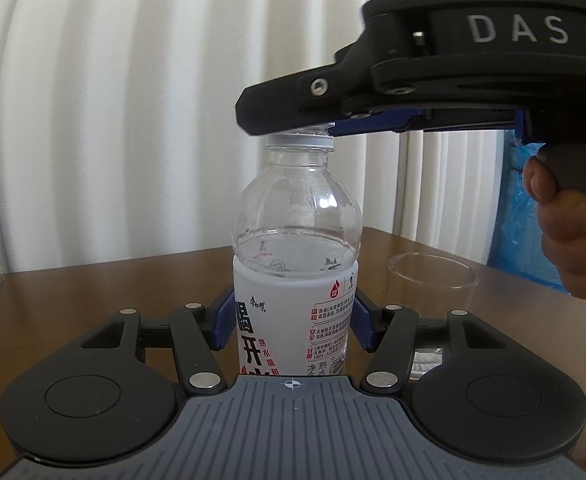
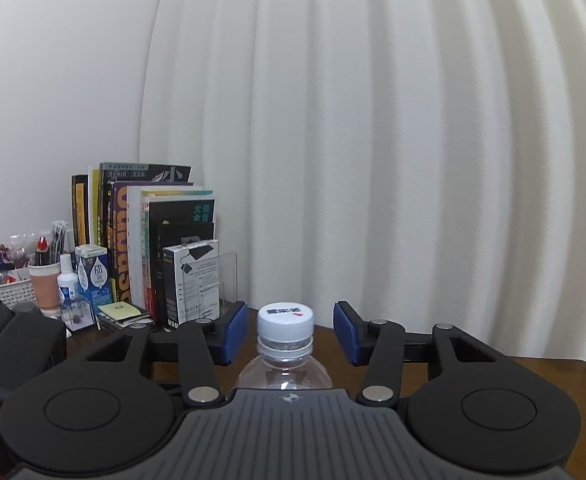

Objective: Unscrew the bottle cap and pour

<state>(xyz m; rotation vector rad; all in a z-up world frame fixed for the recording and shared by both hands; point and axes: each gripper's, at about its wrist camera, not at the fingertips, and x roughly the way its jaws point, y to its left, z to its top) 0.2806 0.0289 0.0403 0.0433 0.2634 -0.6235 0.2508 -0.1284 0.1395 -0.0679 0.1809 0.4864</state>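
Observation:
A clear water bottle (image 1: 297, 208) with a white label stands upright on the brown table (image 1: 93, 300), partly filled. My left gripper (image 1: 293, 320) is shut on its labelled body, blue pads (image 1: 223, 322) pressing both sides. My right gripper (image 1: 293, 128) reaches in from the right at the bottle's top and hides most of the cap there. In the right wrist view the white cap (image 2: 285, 318) sits between the right gripper's (image 2: 290, 330) blue pads (image 2: 233, 332), with a gap on each side. The pads do not touch it.
An empty clear glass (image 1: 433, 280) stands on the table right of the bottle. A hand (image 1: 565, 232) grips the right gripper's handle. Books (image 2: 145, 240), small bottles and a white basket (image 2: 5, 288) crowd the table's far left. White curtains hang behind.

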